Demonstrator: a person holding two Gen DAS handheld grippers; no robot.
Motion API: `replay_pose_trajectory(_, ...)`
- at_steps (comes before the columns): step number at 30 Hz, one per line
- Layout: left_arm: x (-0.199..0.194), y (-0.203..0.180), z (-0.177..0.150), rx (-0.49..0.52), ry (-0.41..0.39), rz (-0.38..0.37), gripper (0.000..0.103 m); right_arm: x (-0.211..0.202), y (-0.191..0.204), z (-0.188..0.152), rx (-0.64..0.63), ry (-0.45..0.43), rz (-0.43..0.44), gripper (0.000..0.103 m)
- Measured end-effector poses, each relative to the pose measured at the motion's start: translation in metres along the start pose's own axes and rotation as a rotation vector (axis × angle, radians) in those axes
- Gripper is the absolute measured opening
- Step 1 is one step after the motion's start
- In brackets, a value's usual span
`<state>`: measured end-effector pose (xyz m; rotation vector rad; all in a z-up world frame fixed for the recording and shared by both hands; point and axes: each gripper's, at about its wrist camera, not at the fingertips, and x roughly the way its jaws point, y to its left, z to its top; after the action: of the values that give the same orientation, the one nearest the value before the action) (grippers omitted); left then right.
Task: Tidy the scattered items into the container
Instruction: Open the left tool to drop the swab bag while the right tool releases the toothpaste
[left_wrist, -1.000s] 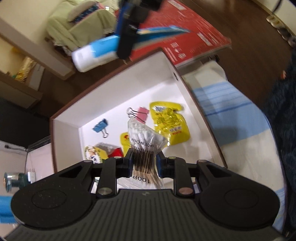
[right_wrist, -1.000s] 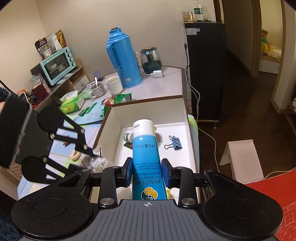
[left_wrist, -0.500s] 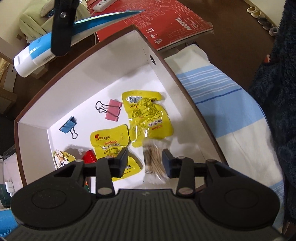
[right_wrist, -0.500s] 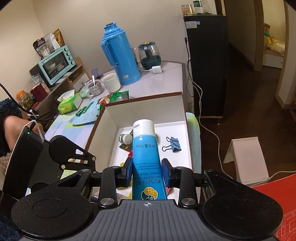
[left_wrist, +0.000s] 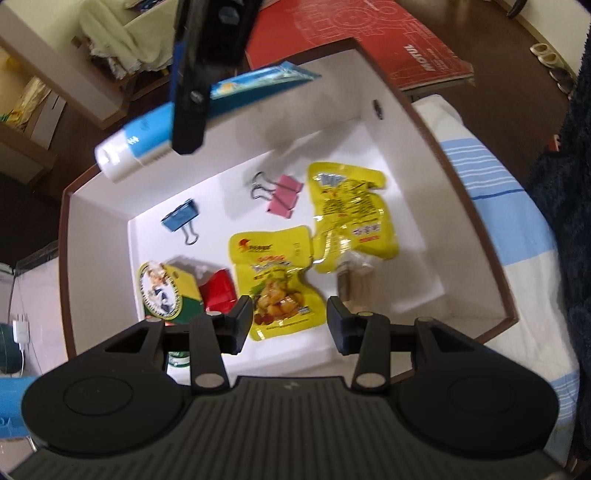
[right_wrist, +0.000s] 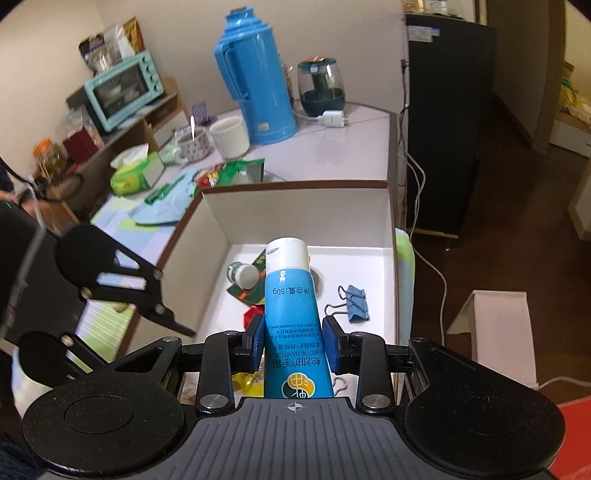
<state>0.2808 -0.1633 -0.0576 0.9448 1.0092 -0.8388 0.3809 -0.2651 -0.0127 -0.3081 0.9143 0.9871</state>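
Inside the box (left_wrist: 458, 206) lie two binder clips (left_wrist: 280, 194), two yellow packets (left_wrist: 275, 280); left tongs (left_wrist: 290, 323) gape empty, right tongs (right_wrist: 293, 341) clamp one blue tube (right_wrist: 293, 332).

L gripper (left_wrist: 290, 325) open, empty, above the white box (left_wrist: 458, 206). In box: two yellow snack packs (left_wrist: 351, 218), cotton swab bag (left_wrist: 356, 284), pink clip (left_wrist: 282, 197), blue clip (left_wrist: 181, 219). R gripper (left_wrist: 192, 96) holds blue tube (left_wrist: 147, 136) over far wall.
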Motion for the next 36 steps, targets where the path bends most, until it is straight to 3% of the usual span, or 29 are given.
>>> replay_pose_trajectory(11,0.007,0.025,-0.009,-0.065,0.005,0.018,0.039,0.060,0.003,0.008,-0.204,0.114,-0.052,0.032)
replay_pose_trajectory(16,0.011,0.032,-0.011,-0.088,0.005,0.019,0.039,0.080,0.004,0.007,-0.248,0.089,-0.050,0.034)
replay_pose_trajectory(17,0.011,0.033,-0.011,-0.093,0.005,0.020,0.039,0.082,0.003,0.007,-0.238,0.070,-0.051,0.051)
replay_pose_trajectory(18,0.011,0.034,-0.012,-0.098,0.004,0.021,0.039,0.083,0.003,0.006,-0.228,0.052,-0.051,0.078)
replay_pose_trajectory(19,0.011,0.034,-0.012,-0.103,0.004,0.023,0.039,0.081,0.003,0.005,-0.224,0.030,-0.045,0.082)
replay_pose_trajectory(21,0.010,0.035,-0.013,-0.111,0.003,0.026,0.039,0.077,0.003,0.003,-0.217,0.010,-0.026,0.082)
replay_pose_trajectory(30,0.003,0.030,-0.014,-0.136,0.013,0.041,0.042,0.041,0.010,-0.023,-0.124,0.108,0.007,0.082)
replay_pose_trajectory(36,-0.003,0.022,-0.007,-0.137,0.010,0.062,0.048,0.018,0.020,-0.041,-0.025,0.145,-0.027,0.082)
